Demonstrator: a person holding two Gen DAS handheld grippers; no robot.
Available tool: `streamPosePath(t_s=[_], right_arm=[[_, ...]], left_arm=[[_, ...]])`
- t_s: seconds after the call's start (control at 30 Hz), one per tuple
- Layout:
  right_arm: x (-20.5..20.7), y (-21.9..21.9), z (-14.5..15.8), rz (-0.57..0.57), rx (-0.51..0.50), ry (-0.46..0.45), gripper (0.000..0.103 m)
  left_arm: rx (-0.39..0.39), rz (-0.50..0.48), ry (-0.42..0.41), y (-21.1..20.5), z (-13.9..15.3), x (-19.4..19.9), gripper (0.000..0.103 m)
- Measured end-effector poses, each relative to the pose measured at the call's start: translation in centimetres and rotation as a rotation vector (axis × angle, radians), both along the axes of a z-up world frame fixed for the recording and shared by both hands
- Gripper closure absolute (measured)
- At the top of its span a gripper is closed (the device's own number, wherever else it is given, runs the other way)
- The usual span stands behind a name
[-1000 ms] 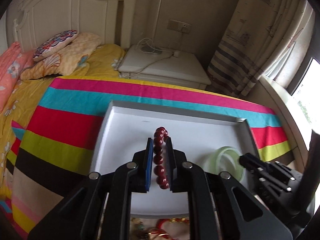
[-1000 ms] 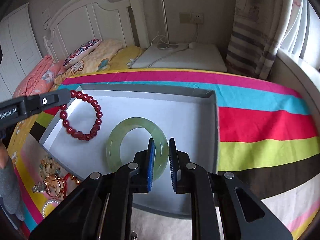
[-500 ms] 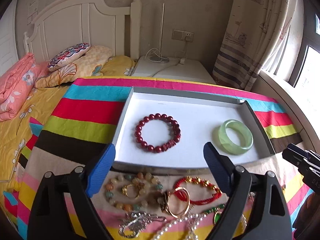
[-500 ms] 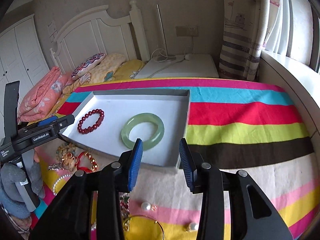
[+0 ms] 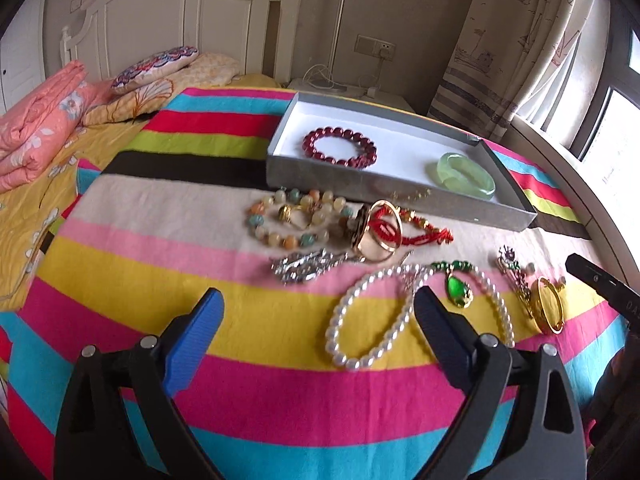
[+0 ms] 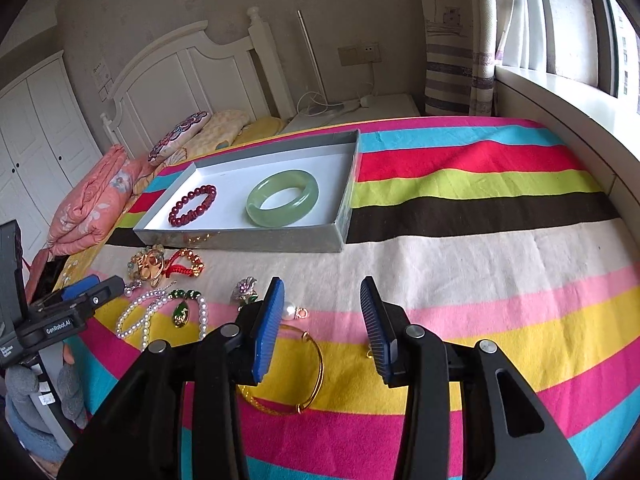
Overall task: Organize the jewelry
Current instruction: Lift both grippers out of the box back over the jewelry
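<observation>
Both our grippers have drawn back from the shallow grey cardboard tray [image 5: 400, 188], leaving the dark red bead bracelet [image 5: 340, 147] and pale green jade bangle [image 6: 282, 198] inside. The left gripper [image 5: 316, 322] and right gripper [image 6: 322, 316] have just been opening; their fingers are released, empty. The white pearl necklace [image 5: 372, 320] lies just ahead of our left fingers, the thin gold bangle [image 6: 308, 372] partly under our right. We judge the tangled pile risks snagging neighbours.
</observation>
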State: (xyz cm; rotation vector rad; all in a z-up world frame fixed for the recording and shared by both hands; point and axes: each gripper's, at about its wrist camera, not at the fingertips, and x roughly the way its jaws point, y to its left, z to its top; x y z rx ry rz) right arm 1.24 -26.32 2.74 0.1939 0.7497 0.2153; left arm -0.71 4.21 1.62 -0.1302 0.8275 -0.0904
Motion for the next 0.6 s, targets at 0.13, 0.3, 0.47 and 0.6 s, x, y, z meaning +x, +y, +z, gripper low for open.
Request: streamPosePath(t_s=[0.13, 0.3, 0.47, 0.6], right_arm=[[-1.1, 0.3, -0.7, 0.008, -0.028, 0.013, 0.056], [-1.5, 1.5, -1.8, -0.009, -0.163, 0.088, 0.052], [-1.4, 2.1, -2.5, -0.012, -0.223, 0.115, 0.053], [-1.1, 2.6, -2.8, -0.007, -0.261, 0.120, 0.058]], left_arm=[[-0.060, 0.009, -0.030, 1.3, 0.2, -1.0, 0.007], [-0.110, 0.002, -0.012, 1.7, -0.2, -0.7, 0.007], [-0.134, 0.001, -0.032, 1.8, 0.1, -0.8, 0.006], [-0.143, -0.002, -0.036, 1.9, 0.2, -0.9, 0.005]])
